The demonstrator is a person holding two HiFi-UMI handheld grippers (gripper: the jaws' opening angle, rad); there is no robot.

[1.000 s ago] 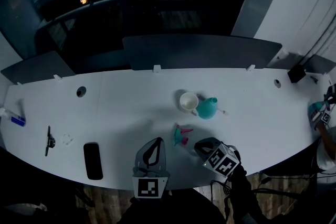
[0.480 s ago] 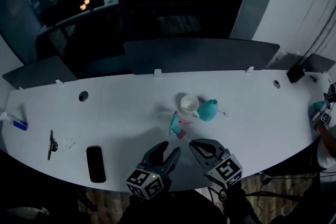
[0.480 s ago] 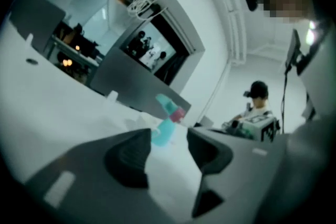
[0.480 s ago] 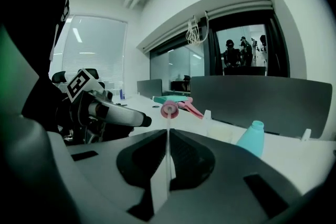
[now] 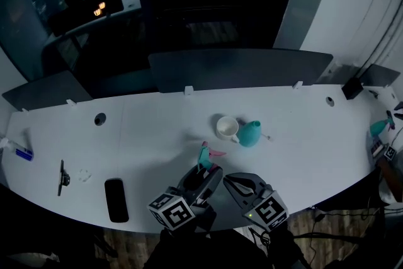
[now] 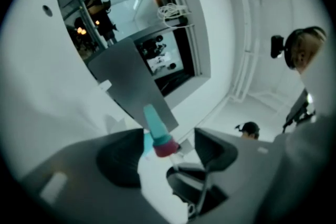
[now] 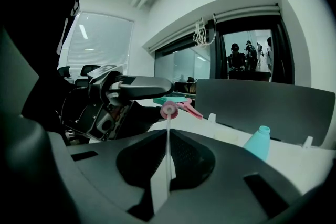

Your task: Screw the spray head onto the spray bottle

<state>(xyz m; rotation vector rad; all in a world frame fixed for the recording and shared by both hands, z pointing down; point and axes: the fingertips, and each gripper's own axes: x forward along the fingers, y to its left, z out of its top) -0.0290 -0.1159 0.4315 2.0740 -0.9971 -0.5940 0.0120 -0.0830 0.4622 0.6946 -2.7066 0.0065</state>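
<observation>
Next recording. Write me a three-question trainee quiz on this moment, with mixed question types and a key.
1. True or false: the spray head is already screwed onto the spray bottle.
2. Multiple choice: what is the right tool clamped on? A. the bottle's neck; B. the spray head's thin tube; C. nothing at all.
3. Fill in: the jaws of the left tool stand ____, with the spray head between them.

Key: 1. False; the bottle stands on the table with its neck open, apart from the head. 2. B. 3. Apart; they have just been opening.
</observation>
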